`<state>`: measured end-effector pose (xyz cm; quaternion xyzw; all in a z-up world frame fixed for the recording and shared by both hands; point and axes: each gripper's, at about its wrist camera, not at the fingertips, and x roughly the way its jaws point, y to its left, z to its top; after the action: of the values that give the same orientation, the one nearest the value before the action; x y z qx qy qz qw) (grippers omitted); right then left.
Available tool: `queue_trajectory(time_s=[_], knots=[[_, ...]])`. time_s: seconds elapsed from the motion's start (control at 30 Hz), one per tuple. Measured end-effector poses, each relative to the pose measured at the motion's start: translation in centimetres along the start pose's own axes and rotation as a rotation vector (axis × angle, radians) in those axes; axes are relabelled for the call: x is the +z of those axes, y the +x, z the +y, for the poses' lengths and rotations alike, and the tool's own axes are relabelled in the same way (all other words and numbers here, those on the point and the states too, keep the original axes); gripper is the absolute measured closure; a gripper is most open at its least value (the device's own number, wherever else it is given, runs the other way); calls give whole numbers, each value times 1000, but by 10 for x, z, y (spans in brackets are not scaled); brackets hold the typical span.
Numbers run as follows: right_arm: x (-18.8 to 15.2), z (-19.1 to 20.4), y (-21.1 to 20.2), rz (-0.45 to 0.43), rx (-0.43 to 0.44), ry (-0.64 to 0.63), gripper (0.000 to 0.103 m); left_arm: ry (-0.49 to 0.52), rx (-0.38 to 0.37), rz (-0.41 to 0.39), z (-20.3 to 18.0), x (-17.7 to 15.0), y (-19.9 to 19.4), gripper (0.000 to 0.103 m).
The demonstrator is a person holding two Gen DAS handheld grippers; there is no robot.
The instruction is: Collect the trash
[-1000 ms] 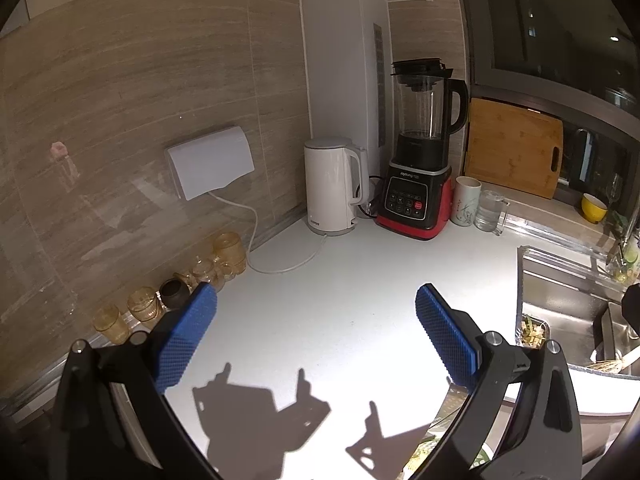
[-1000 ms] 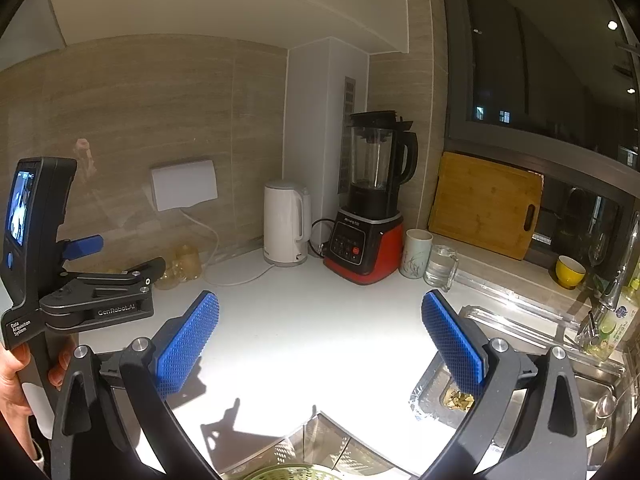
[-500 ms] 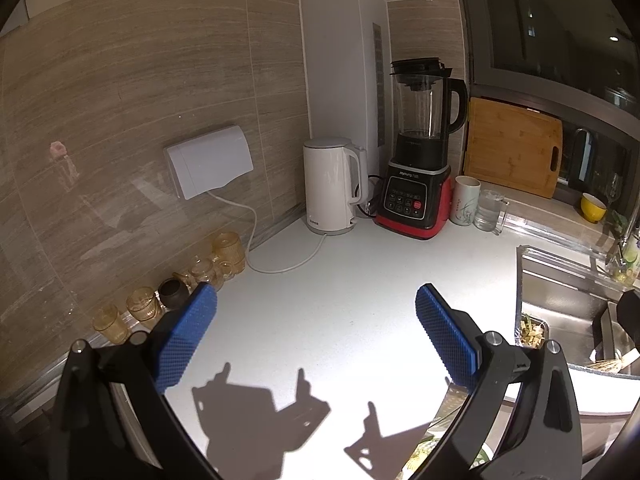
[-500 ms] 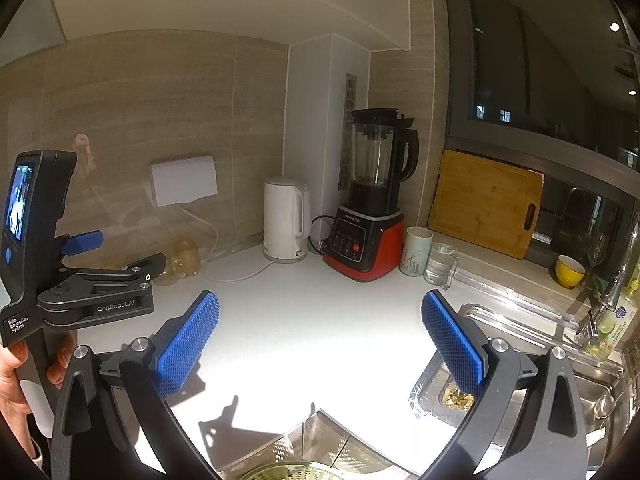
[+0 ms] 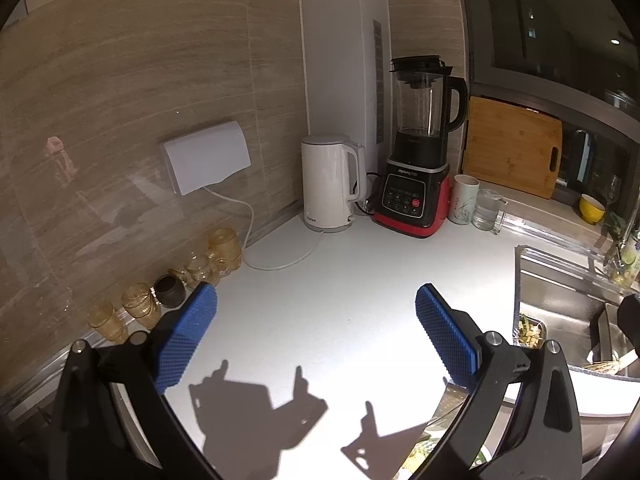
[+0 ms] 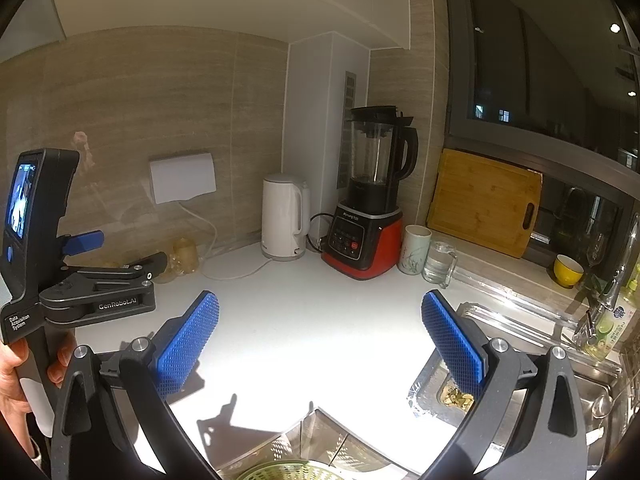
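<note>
Currently both claws are held wide open above a white tabletop (image 5: 320, 320), and nothing is gripped or touched by either. The left claw (image 5: 316, 340) is seen with its blue ridged pads spread far apart; the right claw (image 6: 320, 344) is spread the same way. Food scraps (image 6: 456, 394), the trash to be collected, are seen lying in a small metal tray (image 6: 424, 392) at the sink's edge, just under the right claw's right pad; in the left view the same scraps (image 5: 530, 330) lie to the right of that claw. Against the back wall a white kettle (image 5: 330, 184), a red-and-black blender (image 5: 418, 160), a mug (image 5: 463, 199) and a glass (image 5: 486, 210) are lined up. Amber glasses (image 5: 224, 246) are ranged along the left wall. A bamboo cutting board (image 5: 512, 146) is leaned behind. The open tabletop between claws and appliances is crossed only by shadows.
</note>
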<state>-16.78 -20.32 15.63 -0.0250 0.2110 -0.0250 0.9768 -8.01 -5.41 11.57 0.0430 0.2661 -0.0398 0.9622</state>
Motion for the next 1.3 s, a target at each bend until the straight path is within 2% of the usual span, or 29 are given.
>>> queue_trajectory(time_s=[0.4,0.57,0.73,1.3], knots=[[-1,-3,1,4,2,1,2,15,-42,14,-1,-2,8,8],[-4,-6,2,8,-1,4,2,11,23,-37,-4,-5,5,8],[-5,-8,2,10,2,4,2,7,-18,-12,-4,-3,7,8],[-6,-12,5,20,7,10,2,21,-61,28,-5,-1,14,8]])
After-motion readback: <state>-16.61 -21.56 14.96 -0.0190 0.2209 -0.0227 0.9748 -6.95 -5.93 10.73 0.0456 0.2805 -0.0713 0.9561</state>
